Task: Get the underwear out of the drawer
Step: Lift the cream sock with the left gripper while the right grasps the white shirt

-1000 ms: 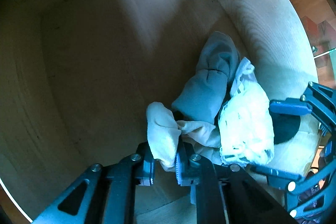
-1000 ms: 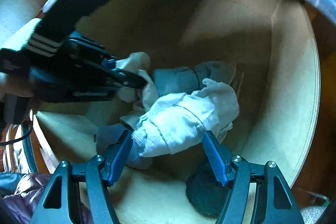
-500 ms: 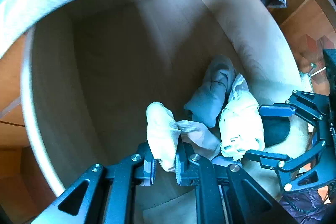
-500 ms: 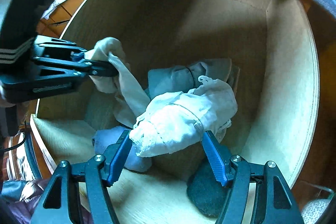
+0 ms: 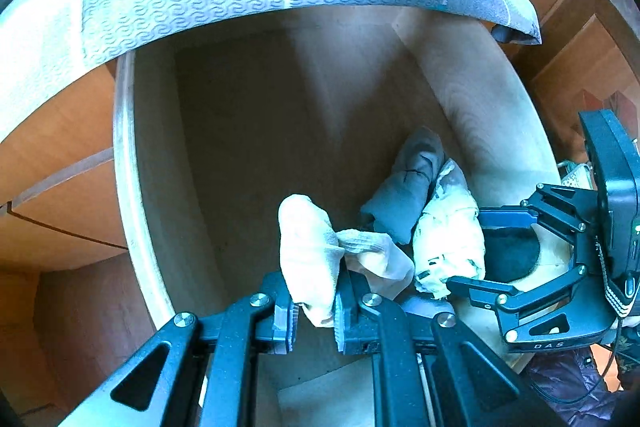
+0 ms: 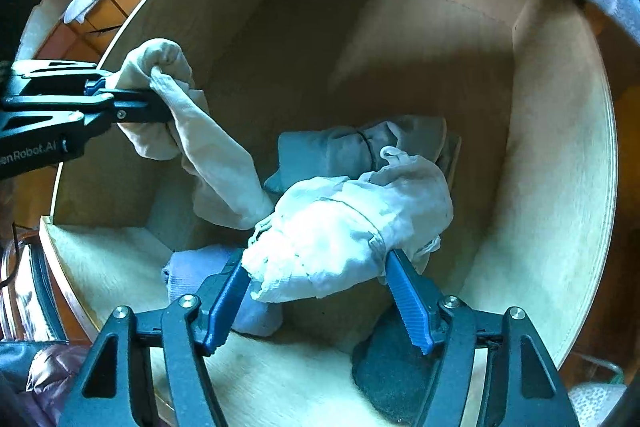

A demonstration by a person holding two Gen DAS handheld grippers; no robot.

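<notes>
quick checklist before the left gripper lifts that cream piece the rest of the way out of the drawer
1. Left gripper grip on the cream garment: ok, jaws shut on a fold of it.
2. Cream garment out of the drawer: not ok, its lower end trails down into the pile.
3. Tail free of the white lace garment: cannot tell, it disappears under that bundle's edge.
4. Right gripper hold on the white lace garment: cannot tell, blue pads sit at both sides but pressure is unclear.
5. Grey-blue garment staying put: ok, it lies behind the bundle, touched by neither gripper.
</notes>
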